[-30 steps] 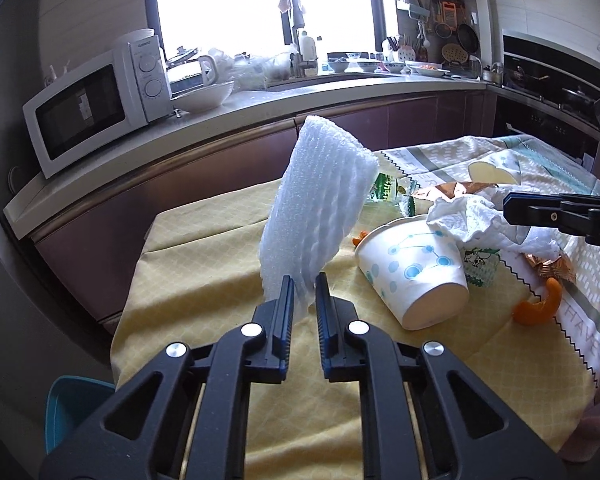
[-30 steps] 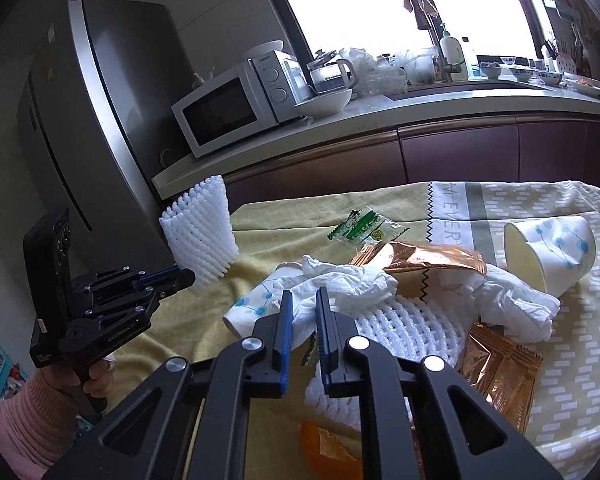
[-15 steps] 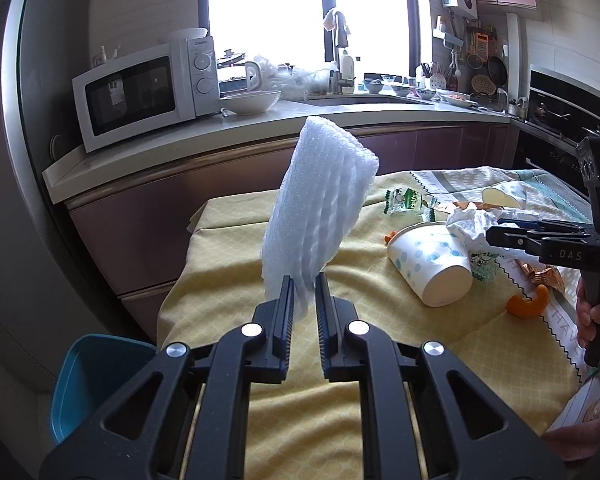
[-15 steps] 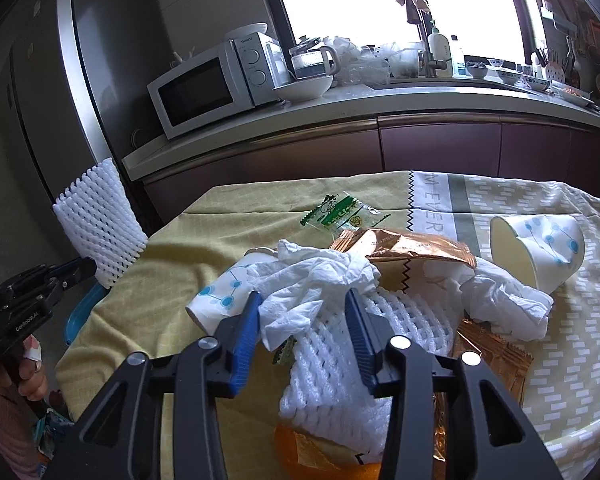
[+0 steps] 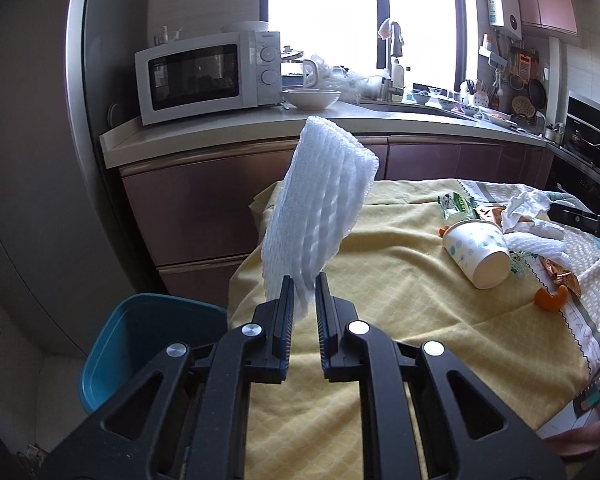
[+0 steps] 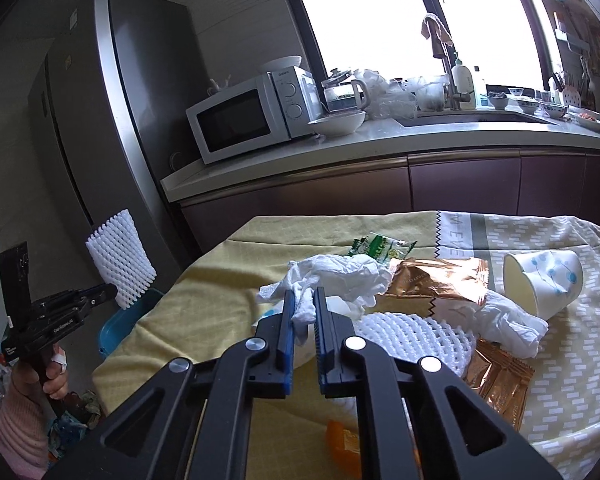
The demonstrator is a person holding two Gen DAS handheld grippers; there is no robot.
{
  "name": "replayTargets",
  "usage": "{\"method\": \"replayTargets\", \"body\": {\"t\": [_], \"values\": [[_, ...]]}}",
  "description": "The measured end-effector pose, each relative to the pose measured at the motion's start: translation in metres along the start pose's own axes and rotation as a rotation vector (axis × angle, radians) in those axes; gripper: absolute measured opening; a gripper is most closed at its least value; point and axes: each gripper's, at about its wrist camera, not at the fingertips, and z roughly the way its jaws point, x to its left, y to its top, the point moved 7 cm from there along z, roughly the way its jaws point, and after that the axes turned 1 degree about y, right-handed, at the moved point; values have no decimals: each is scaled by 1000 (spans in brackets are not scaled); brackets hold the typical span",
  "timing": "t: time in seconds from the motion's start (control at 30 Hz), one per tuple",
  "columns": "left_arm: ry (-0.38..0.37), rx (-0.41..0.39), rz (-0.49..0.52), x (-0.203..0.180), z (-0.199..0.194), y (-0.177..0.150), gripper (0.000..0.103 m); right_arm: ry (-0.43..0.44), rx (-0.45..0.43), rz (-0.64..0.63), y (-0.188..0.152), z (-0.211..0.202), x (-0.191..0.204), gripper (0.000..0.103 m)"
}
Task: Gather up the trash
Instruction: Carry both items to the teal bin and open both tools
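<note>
1. Left wrist view: left tongs (image 5: 302, 294) clamp the white foam net (image 5: 318, 210), upright beside the blue bin (image 5: 112, 344); early release could drop it outside.
2. Right tongs (image 6: 302, 308), having just closed, pinch a crumpled tissue (image 6: 332, 276) on the surface (image 6: 204, 300); thin hold may slip.
3. Writing: microwave (image 6: 256, 112) badge "Galanz"; cloth letters "M EYE".

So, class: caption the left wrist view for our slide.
Left gripper holds white foam netting above the blue bin.
</note>
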Motion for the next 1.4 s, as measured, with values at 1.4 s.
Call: {"method": "replayTargets", "body": {"t": [1.4], "values": [[265,257,-235,172,50,-99,15,533,465,-281,-58,214,294,12]]}}
